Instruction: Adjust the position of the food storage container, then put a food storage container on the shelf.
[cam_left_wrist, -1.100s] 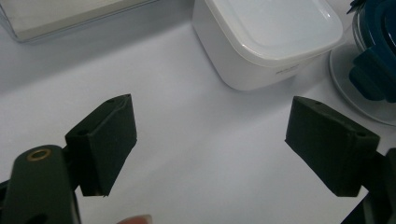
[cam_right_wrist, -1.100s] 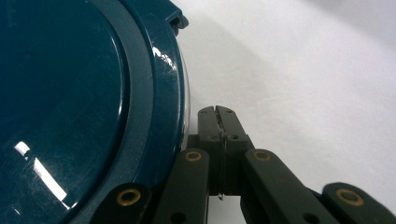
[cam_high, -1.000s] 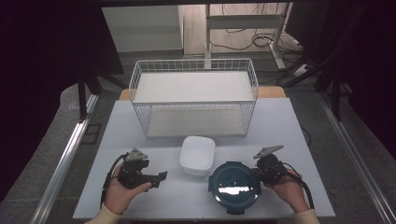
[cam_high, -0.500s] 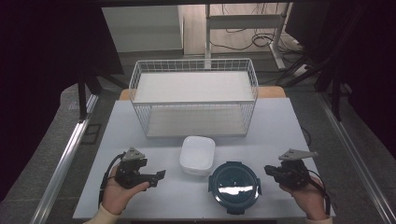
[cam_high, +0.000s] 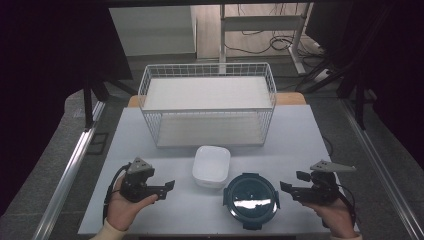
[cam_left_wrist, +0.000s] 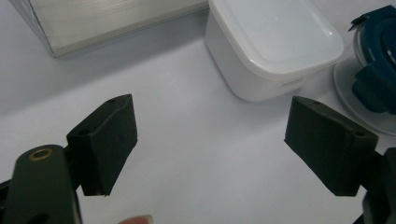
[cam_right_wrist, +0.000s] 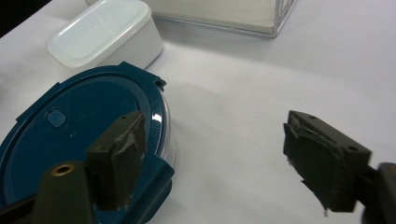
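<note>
A round container with a dark blue clip lid (cam_high: 250, 198) (cam_right_wrist: 81, 130) sits near the table's front edge. Just behind it and to its left stands a white square lidded box (cam_high: 212, 166) (cam_left_wrist: 275, 44) (cam_right_wrist: 105, 35). My left gripper (cam_high: 169, 186) (cam_left_wrist: 219, 144) rests open at the front left, its jaws wide apart over bare table, pointing toward the white box. My right gripper (cam_high: 288, 186) (cam_right_wrist: 224, 156) is open to the right of the blue-lidded container, holding nothing; in its own view the left jaw overlaps the lid's edge.
A white wire basket (cam_high: 209, 111) with a pale liner stands at the back middle of the white table (cam_high: 300, 135). Dark floor, a metal rail and cables surround the table. Bare tabletop lies to either side of the two containers.
My right gripper has drawn back to the right, away from the blue-lidded container, which stays put. The left gripper has held still.
</note>
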